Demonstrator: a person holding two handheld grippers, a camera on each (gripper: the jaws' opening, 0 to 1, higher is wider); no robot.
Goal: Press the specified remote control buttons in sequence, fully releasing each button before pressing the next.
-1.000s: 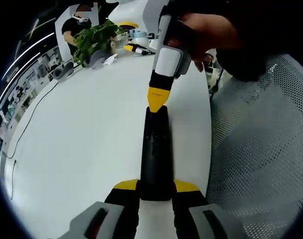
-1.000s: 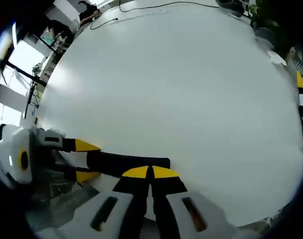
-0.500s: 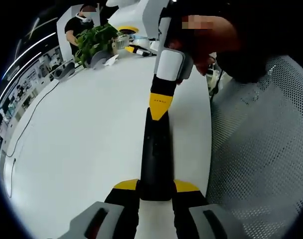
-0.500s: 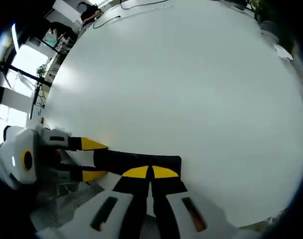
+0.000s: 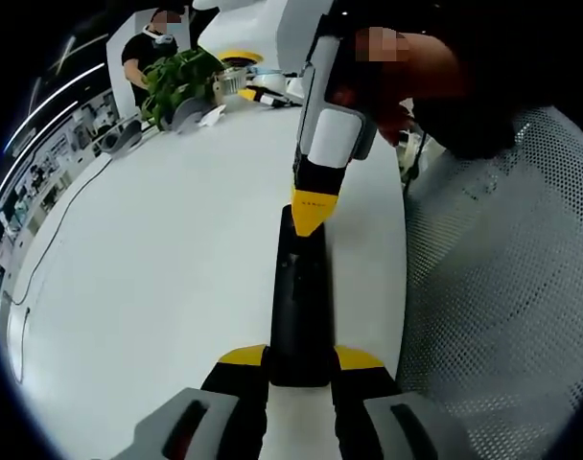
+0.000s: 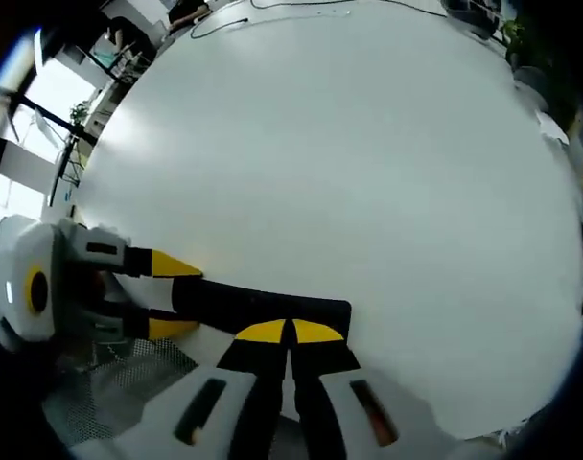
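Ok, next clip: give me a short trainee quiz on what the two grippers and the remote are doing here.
1. True or false: the left gripper holds the black remote between its fingers.
2. In the right gripper view, the right gripper has its fingers: A) spread wide apart; B) closed together with nothing between them; C) clamped on a pen.
3. In the left gripper view, what green thing stands at the far end of the white table?

Key: 1 true. 2 B. 3 a leafy plant.
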